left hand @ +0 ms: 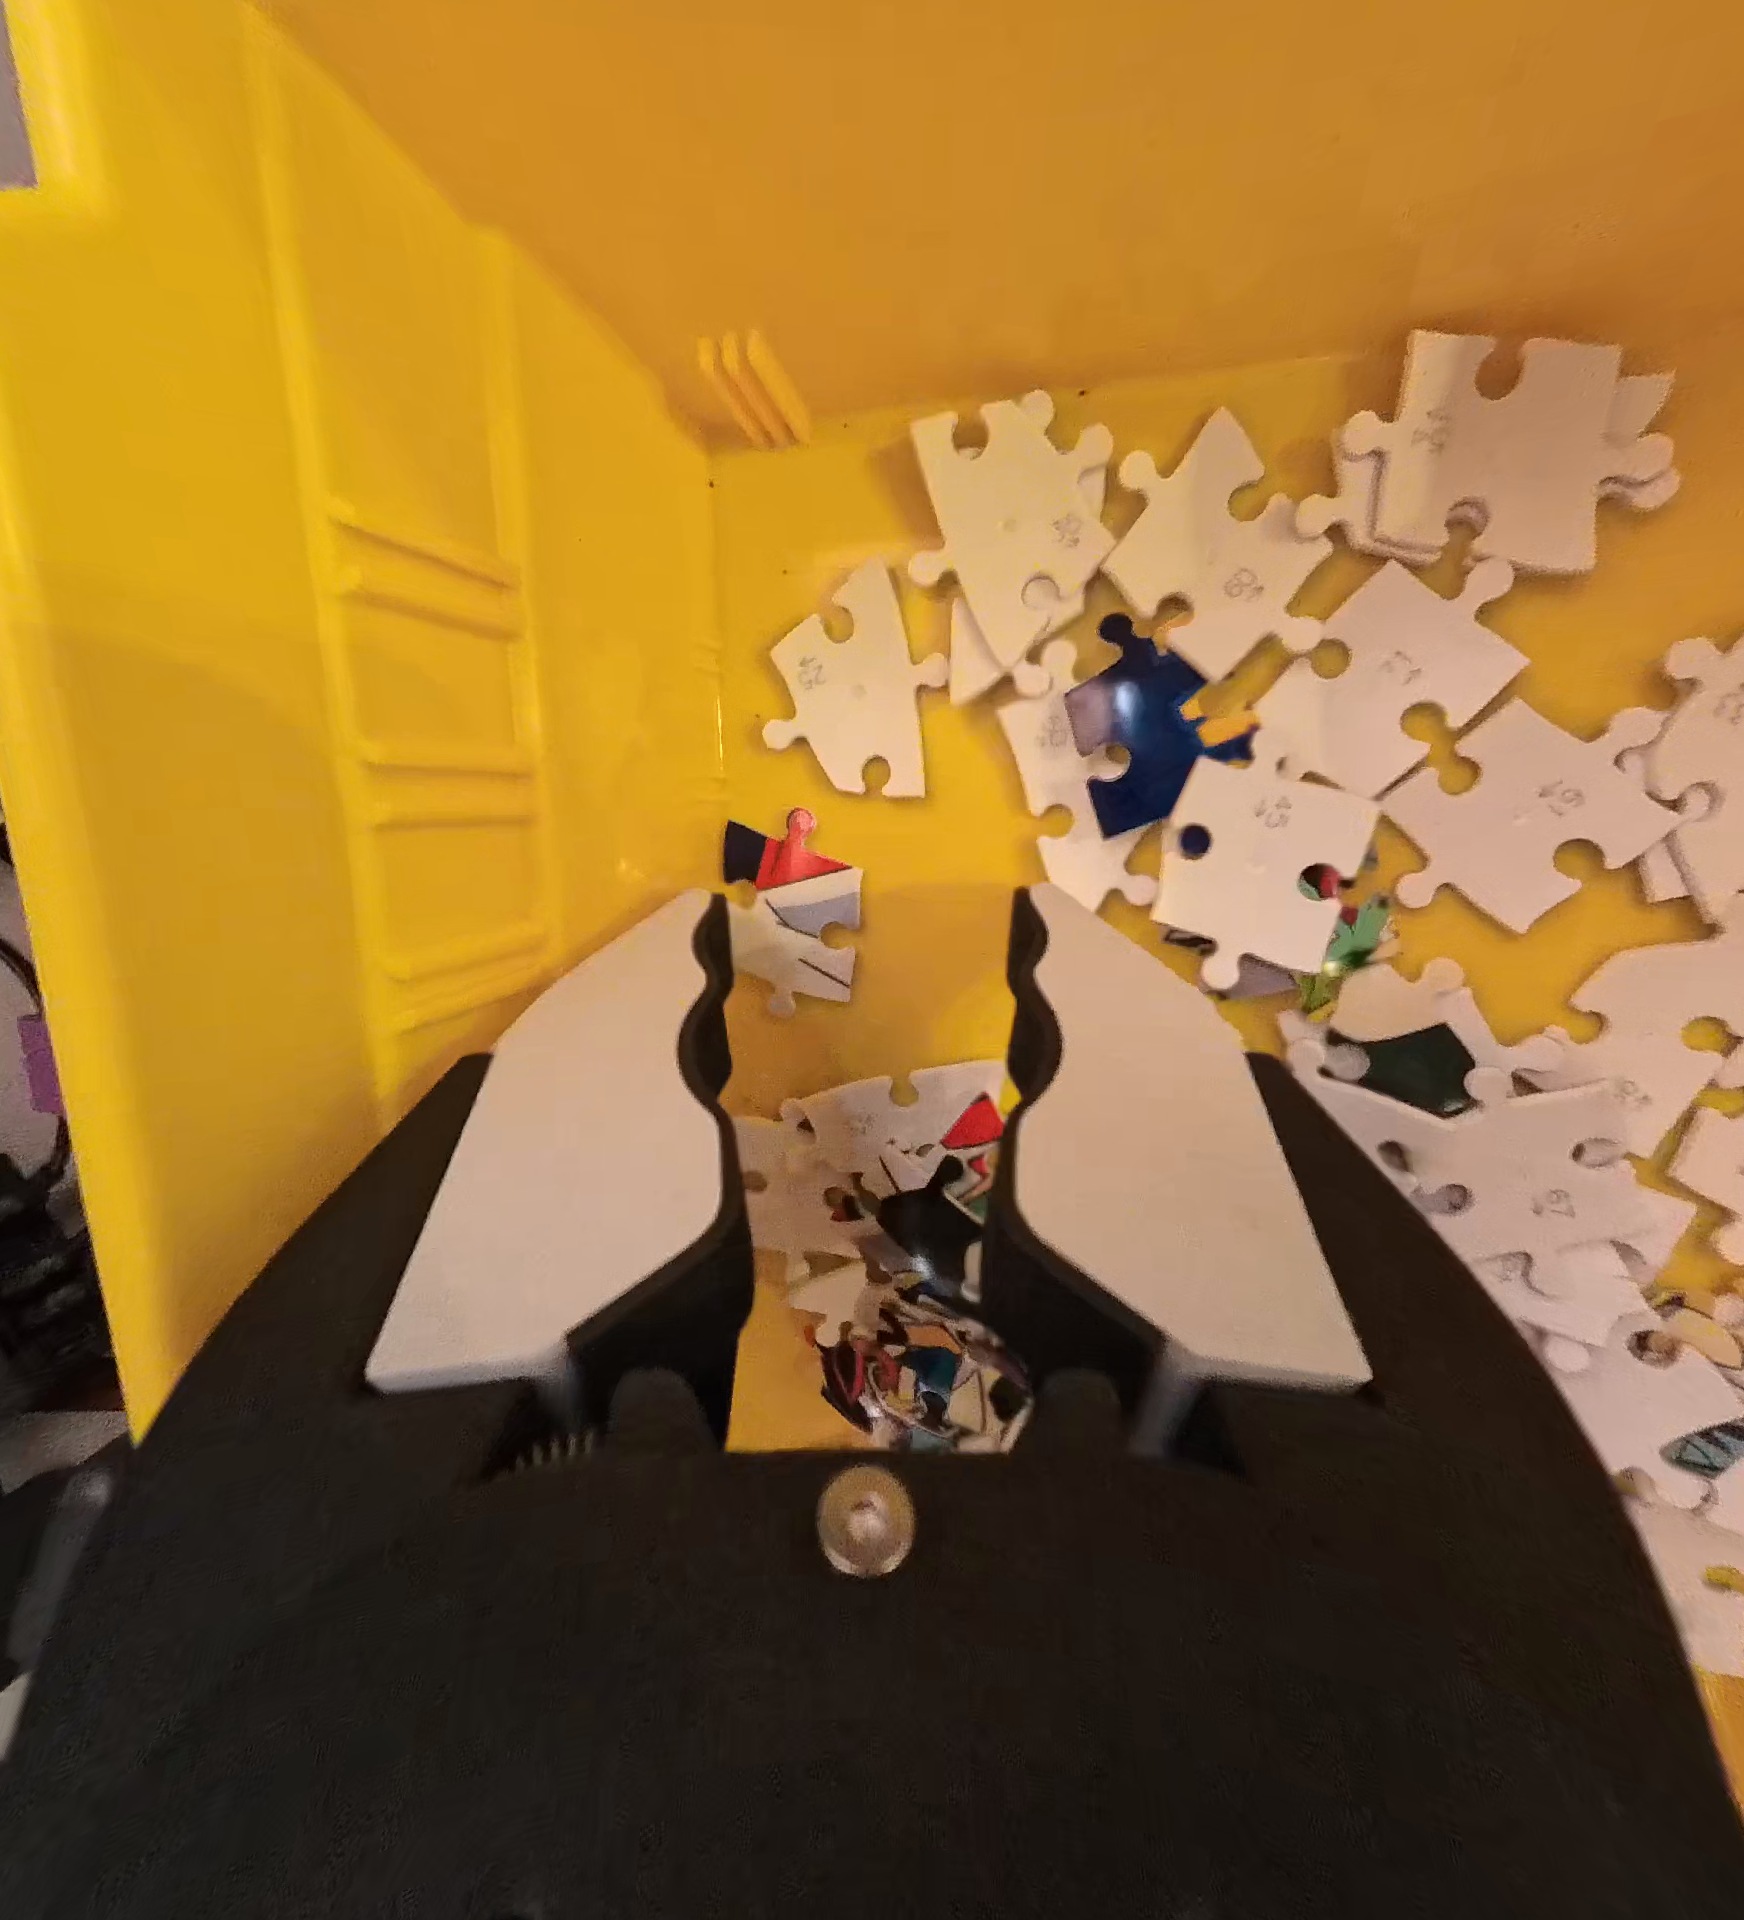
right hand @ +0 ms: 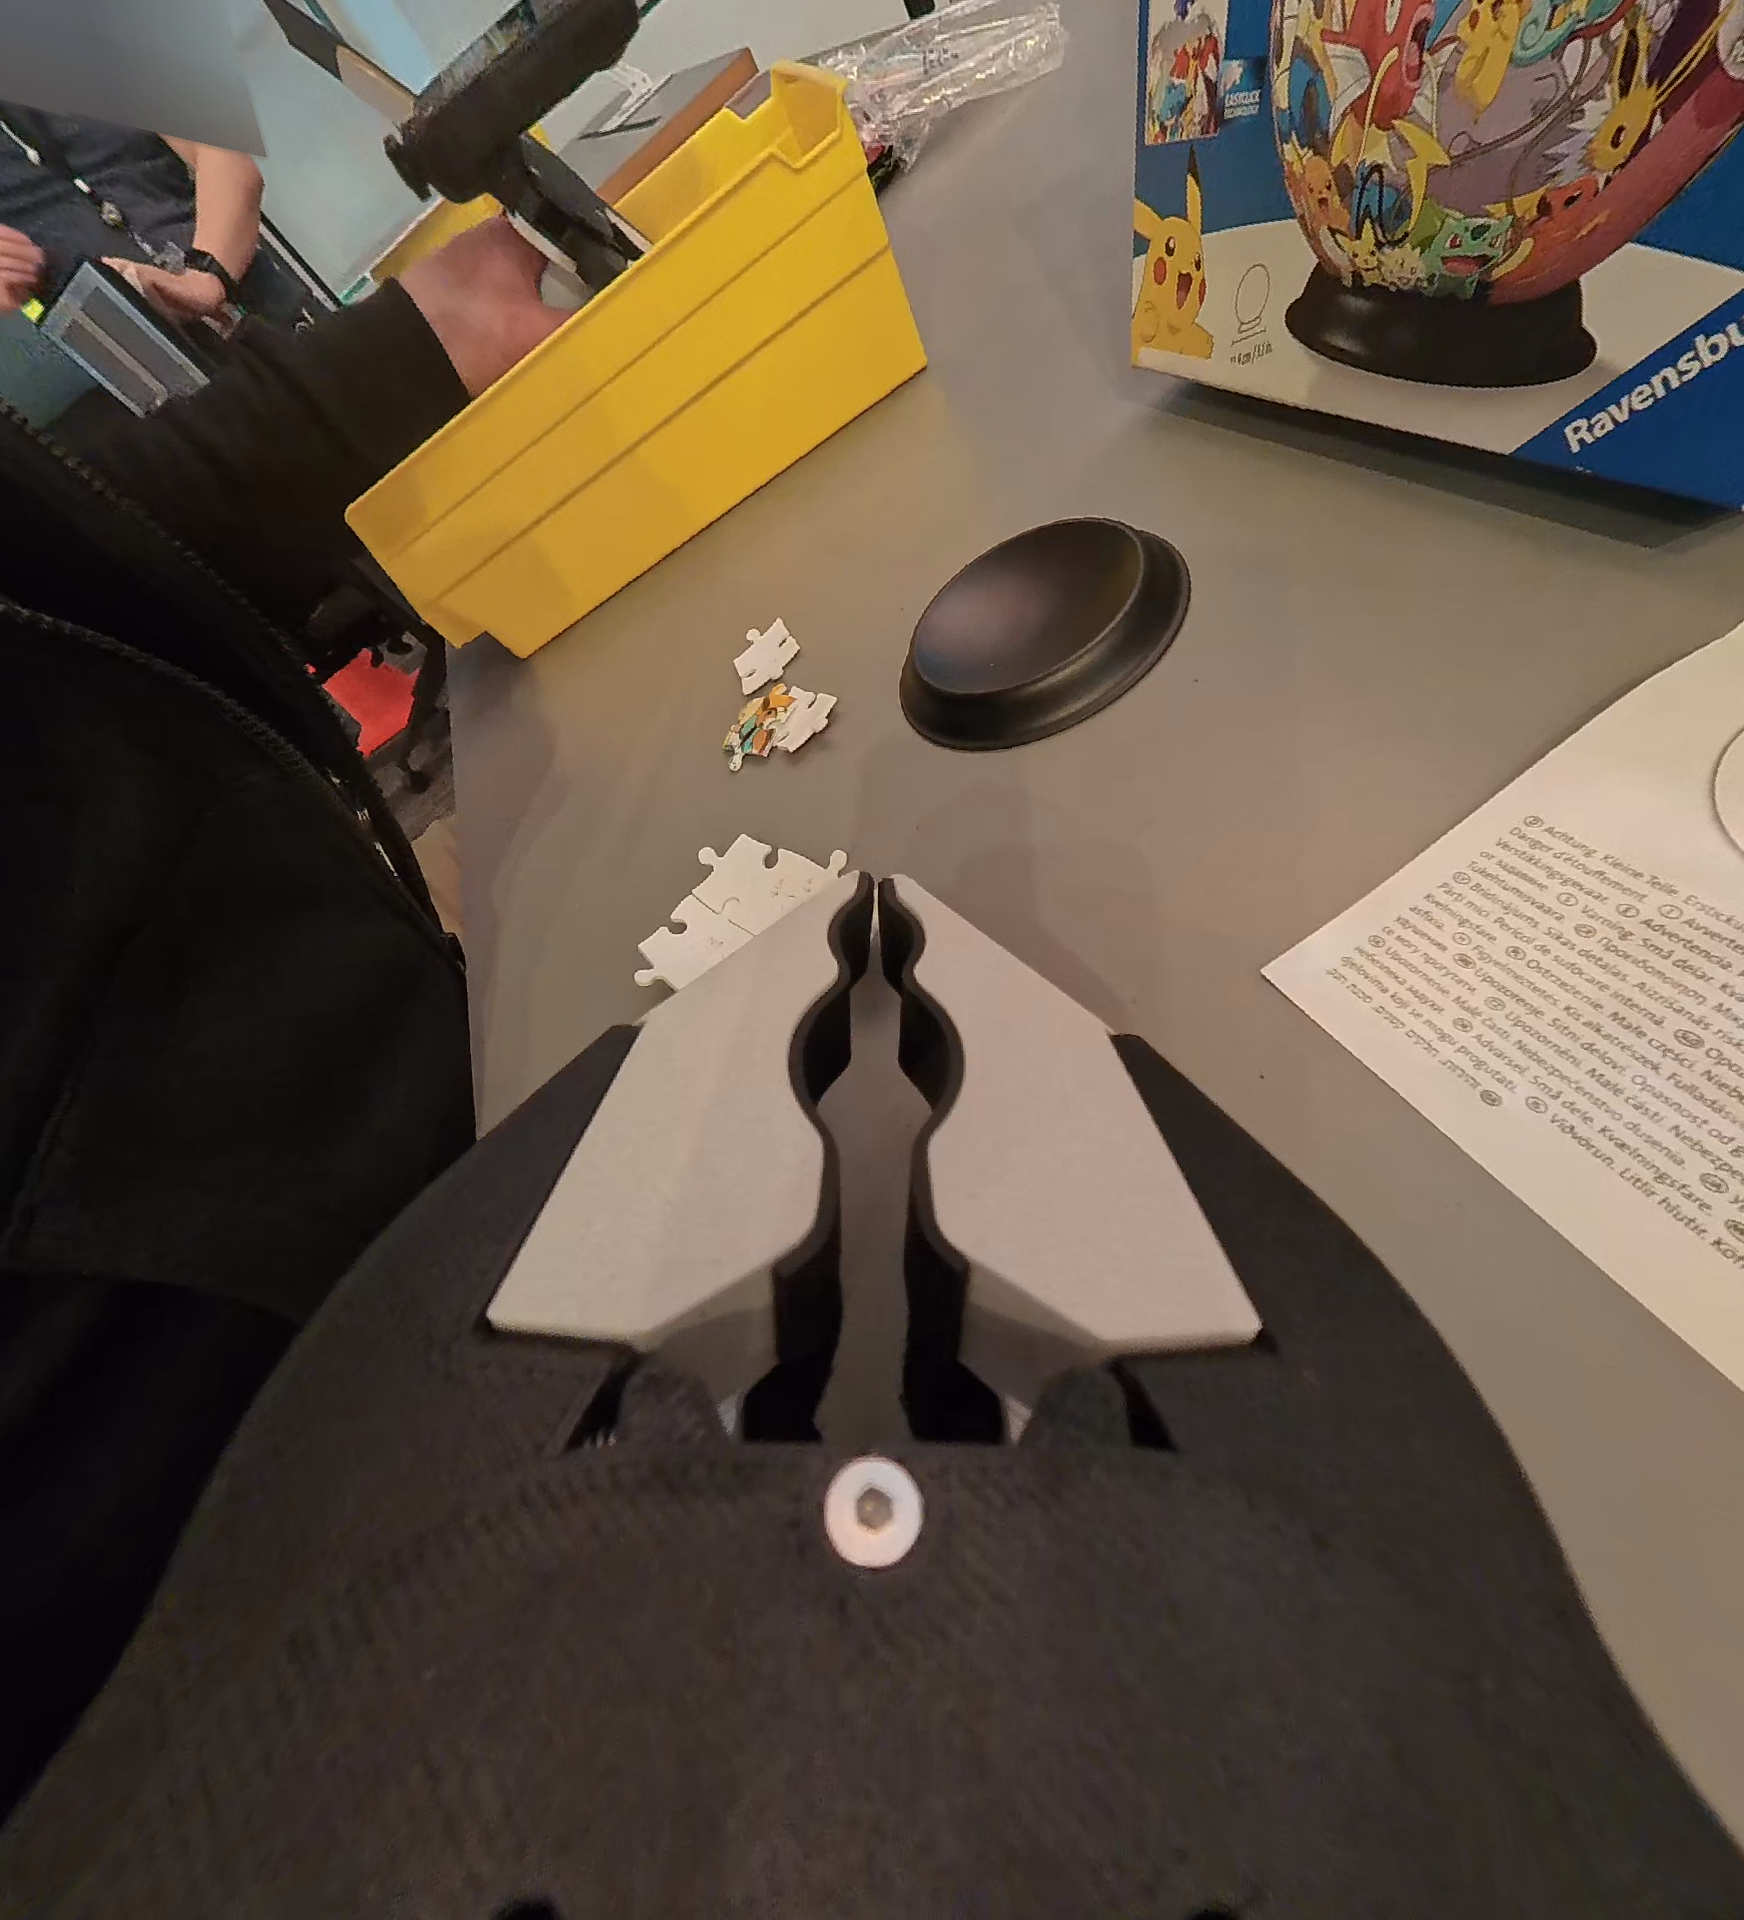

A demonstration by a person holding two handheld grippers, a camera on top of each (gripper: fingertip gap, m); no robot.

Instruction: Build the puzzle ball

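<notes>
Grey counter (right hand: 1263, 831): only a few joined pieces (right hand: 743, 914) lie beside the right claw (right hand: 870, 883), pressed together and empty; black stand (right hand: 1044, 634) bare. Left claw (left hand: 863, 904), spread and empty, hovers in the yellow bin (left hand: 432, 623) over most loose pieces (left hand: 1470, 810), so the build looks barely begun.

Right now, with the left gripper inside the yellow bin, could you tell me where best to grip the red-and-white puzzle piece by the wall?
Probably grip the red-and-white piece across its lower right edge, approaching from the bin's open middle; its left side hugs the wall.
</notes>
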